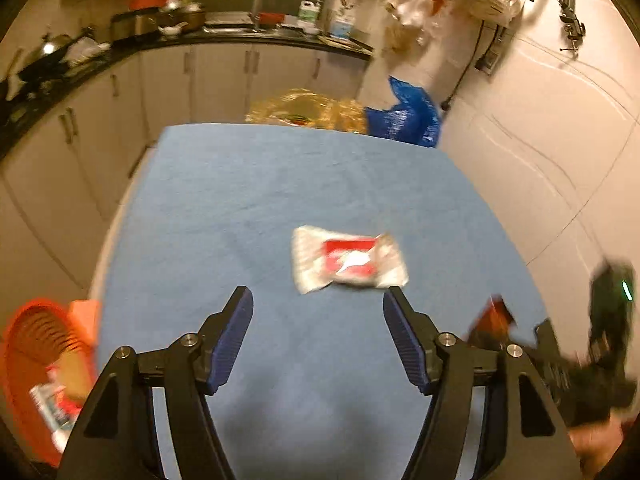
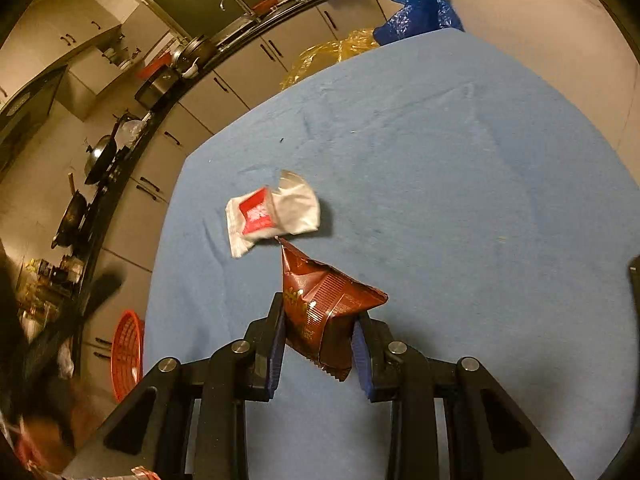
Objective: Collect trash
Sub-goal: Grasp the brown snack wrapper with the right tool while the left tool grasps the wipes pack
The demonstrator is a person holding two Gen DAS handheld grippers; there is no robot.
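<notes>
- Currently, in the left wrist view, the left gripper [image 1: 318, 300] hangs over the blue-covered desk [image 1: 240, 184] with its jaws spread and nothing between them.
- A white-and-red wrapper [image 1: 349, 258] lies flat on the cloth just beyond the jaw tips, offset toward the right finger. Its long axis runs across the view, roughly parallel to the line between the two fingertips.
- An orange basket [image 1: 38, 354] sits off the desk edge at lower left, with some packaging already inside; judged to be the collection bin.
- The right gripper shows blurred at the right edge, a red-brown corner at its tip.
- In the right wrist view, the right gripper [image 2: 318, 340] has its jaws pinching a red-brown snack packet [image 2: 320, 312], which is lifted clear of the cloth.
- The white-and-red wrapper lies ahead and to the left of the held packet, close to its upper tip.
- The orange basket stands at lower left, beside the desk edge.
- Judgement: the left gripper is free and nearer the wrapper; a short advance, with the jaws turned to close across its narrow width, is required.
</notes>
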